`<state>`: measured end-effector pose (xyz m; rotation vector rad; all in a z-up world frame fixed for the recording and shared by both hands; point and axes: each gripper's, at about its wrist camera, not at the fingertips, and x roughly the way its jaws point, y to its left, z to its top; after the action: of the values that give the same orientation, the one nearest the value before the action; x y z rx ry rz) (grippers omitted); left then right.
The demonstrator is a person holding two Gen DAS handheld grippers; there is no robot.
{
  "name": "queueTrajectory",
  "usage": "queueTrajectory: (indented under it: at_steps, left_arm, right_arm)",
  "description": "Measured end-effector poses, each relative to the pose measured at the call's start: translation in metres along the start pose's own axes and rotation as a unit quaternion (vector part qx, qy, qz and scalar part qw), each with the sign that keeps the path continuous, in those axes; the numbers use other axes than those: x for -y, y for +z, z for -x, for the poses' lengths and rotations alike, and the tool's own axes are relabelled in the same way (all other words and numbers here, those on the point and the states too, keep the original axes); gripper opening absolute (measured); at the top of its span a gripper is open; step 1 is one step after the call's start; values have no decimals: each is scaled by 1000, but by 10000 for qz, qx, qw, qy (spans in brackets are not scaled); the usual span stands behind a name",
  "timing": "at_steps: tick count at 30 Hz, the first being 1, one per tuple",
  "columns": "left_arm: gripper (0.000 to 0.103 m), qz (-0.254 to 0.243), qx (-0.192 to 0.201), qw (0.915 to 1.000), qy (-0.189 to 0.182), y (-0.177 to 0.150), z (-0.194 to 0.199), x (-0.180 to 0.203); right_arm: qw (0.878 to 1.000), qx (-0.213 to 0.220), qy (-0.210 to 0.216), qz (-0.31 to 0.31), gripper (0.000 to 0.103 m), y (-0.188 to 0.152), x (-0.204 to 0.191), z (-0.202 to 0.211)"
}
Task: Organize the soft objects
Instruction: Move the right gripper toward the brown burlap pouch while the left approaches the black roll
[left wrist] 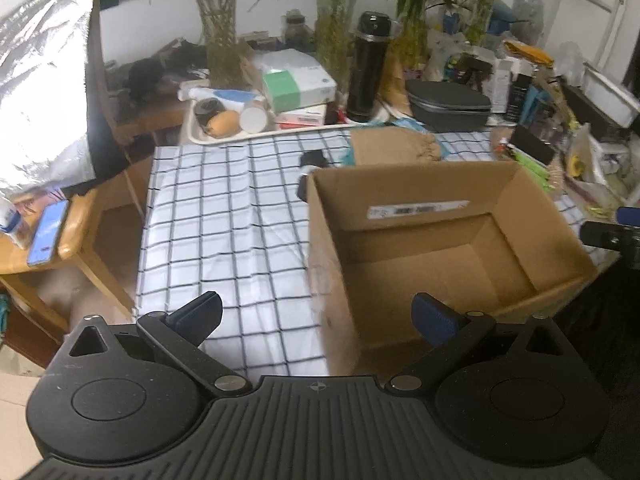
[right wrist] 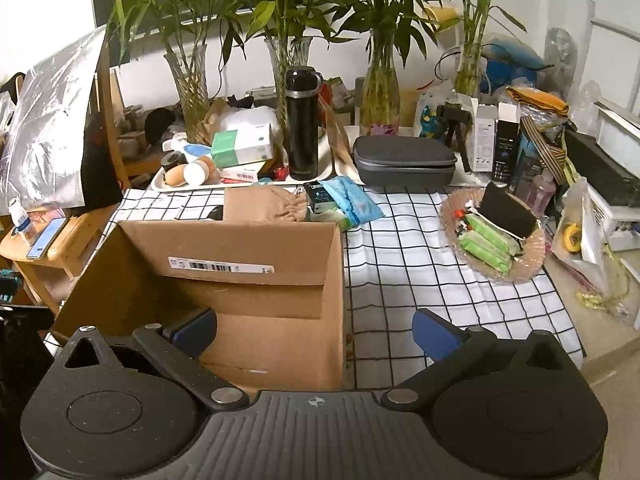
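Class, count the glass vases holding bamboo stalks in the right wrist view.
4, along the back: far-left glass vase, one behind the black flask, a centre bottle-shaped one, one right. Others may be hidden.

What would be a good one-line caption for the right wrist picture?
Open right claw hovering over an empty cardboard box on a checked tablecloth, with a brown cloth waiting behind it.

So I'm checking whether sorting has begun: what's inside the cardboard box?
Nothing shows inside the cardboard box: only its bare floor and a barcode label on the far inner wall. The floor strip against the near wall is hidden in both views.
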<state>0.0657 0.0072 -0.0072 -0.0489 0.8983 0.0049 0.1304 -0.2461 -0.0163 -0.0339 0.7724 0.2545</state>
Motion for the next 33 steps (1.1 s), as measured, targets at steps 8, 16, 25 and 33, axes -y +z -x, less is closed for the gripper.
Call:
queueTrajectory:
  at_steps: [8,16,25,33]
  left_arm:
    - [103,162,-152,9997,-44,18,-18,-11]
    - [103,512,10,9987,-1,38,-32,-23]
    - [103,579,169,9981,127,60,-44,-33]
    - [103,275,346,9990,45,72,-54,-40]
  right_arm:
    - [9990,-175,283,291,103,16,7,-20]
    - [9971,-287,700,-101,103,35,23,-42]
    - [9949,-64,1004,25,103,65,29,-52]
    - [9971,-29,696,321,103,80,43,-77]
